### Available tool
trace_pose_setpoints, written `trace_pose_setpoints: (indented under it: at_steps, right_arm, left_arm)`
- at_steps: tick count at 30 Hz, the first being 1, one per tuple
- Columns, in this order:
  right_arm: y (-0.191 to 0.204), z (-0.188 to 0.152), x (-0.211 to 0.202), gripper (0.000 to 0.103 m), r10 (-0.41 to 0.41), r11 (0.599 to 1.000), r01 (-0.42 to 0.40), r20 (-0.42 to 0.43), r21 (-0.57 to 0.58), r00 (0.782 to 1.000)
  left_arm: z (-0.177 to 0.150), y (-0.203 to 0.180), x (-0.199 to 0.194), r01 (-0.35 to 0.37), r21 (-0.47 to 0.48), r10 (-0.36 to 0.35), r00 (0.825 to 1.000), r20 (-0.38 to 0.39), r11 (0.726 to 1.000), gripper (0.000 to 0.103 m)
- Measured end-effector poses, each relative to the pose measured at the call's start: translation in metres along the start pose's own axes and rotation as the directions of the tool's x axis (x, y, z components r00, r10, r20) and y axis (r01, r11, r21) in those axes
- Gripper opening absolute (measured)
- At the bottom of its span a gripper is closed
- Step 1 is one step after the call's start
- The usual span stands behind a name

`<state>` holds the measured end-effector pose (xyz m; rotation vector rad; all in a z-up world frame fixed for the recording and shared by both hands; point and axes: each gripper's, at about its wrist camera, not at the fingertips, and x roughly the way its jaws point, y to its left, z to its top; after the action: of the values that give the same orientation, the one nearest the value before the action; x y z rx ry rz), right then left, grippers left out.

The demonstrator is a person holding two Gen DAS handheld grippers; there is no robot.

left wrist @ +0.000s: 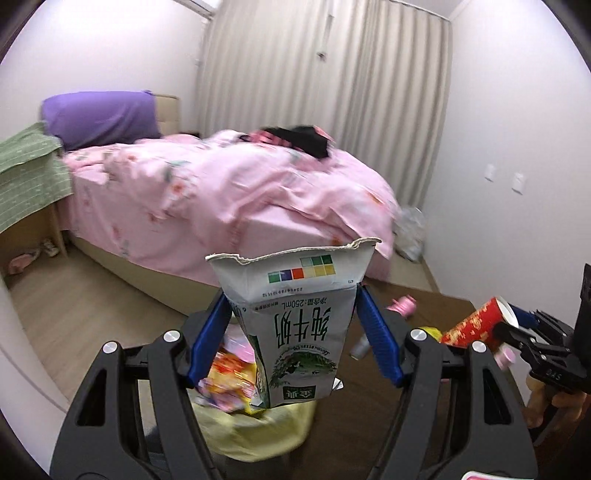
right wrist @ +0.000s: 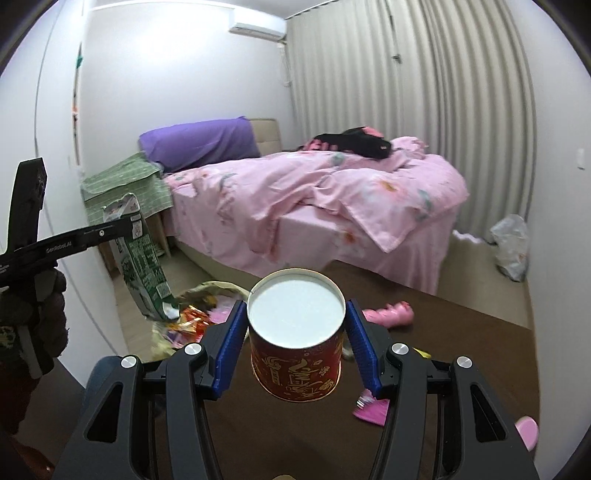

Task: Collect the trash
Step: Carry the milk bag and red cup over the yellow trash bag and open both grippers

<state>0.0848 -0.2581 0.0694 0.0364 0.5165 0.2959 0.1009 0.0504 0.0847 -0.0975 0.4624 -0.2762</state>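
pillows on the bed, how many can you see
1. A purple pillow leans against the beige headboard at the head of the bed. The rumpled pink duvet could be hiding others.

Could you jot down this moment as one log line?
left gripper: shut on milk carton | right gripper: shut on red paper cup | trash bag: below carton

— What sort of room is it?

— A bedroom: pale walls (right wrist: 177,74), a wood-look floor (left wrist: 92,314), cream curtains (right wrist: 424,92) drawn full height across the far side.

— Furniture?

— A bed (right wrist: 314,206) under a rumpled pink floral duvet, purple pillow (right wrist: 199,142) at its beige headboard, dark clothing (right wrist: 351,142) heaped on top. Beside it, a small stand draped in green cloth (right wrist: 125,181) (striped). An air conditioner (right wrist: 256,29) sits high on the wall.
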Motion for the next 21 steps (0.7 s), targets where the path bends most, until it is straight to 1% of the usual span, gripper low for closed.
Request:
trace_pose_setpoints:
  at_steps: [2,4,9,11,12,13,15,16,18,19,21]
  right_arm:
    - [0.005,0.007,0.014,0.051,0.025,1.0,-0.025,-0.01,0.003,1.0]
    - [0.012,0.013,0.032,0.051,0.064,0.998,-0.064,-0.022,0.002,0.998]
    - [0.033,0.023,0.091,0.051,0.134,0.991,-0.136,-0.084,-0.013,0.987]
    - [0.04,0.025,0.119,0.051,0.173,0.985,-0.175,-0.112,-0.006,0.979]
    - [0.044,0.027,0.137,0.051,0.209,0.978,-0.21,-0.125,0.005,0.97]
    - [0.047,0.027,0.145,0.051,0.229,0.973,-0.229,-0.131,0.012,0.965]
    - [0.054,0.027,0.18,0.051,0.287,0.958,-0.286,-0.165,0.034,0.943]
    - [0.057,0.026,0.189,0.051,0.297,0.955,-0.295,-0.179,0.038,0.938]
    - [0.064,0.019,0.222,0.051,0.319,0.947,-0.318,-0.254,0.046,0.913]
    - [0.066,0.017,0.231,0.051,0.316,0.948,-0.316,-0.275,0.044,0.908]
    - [0.071,0.009,0.254,0.051,0.304,0.949,-0.313,-0.338,0.031,0.891]
  left_arm:
    - [0.0,0.018,0.003,-0.028,-0.027,0.028,1.0,0.013,0.999,0.066]
    - [-0.003,0.032,0.012,-0.045,-0.045,0.045,0.999,0.01,0.998,0.066]
    - [-0.019,0.062,0.043,-0.08,-0.089,0.077,0.996,-0.035,0.993,0.066]
    - [-0.027,0.075,0.059,-0.083,-0.114,0.077,0.996,-0.054,0.99,0.066]
    - [-0.03,0.082,0.069,-0.076,-0.126,0.069,0.996,-0.064,0.989,0.066]
    - [-0.034,0.085,0.076,-0.07,-0.13,0.062,0.996,-0.07,0.989,0.066]
    - [-0.044,0.093,0.096,-0.073,-0.128,0.059,0.992,-0.109,0.989,0.066]
    - [-0.05,0.096,0.108,-0.079,-0.125,0.061,0.988,-0.14,0.989,0.066]
    - [-0.064,0.101,0.127,-0.077,-0.121,0.052,0.979,-0.197,0.99,0.065]
    - [-0.072,0.103,0.137,-0.077,-0.114,0.05,0.972,-0.228,0.99,0.065]
    - [-0.089,0.108,0.154,-0.073,-0.107,0.04,0.958,-0.285,0.992,0.065]
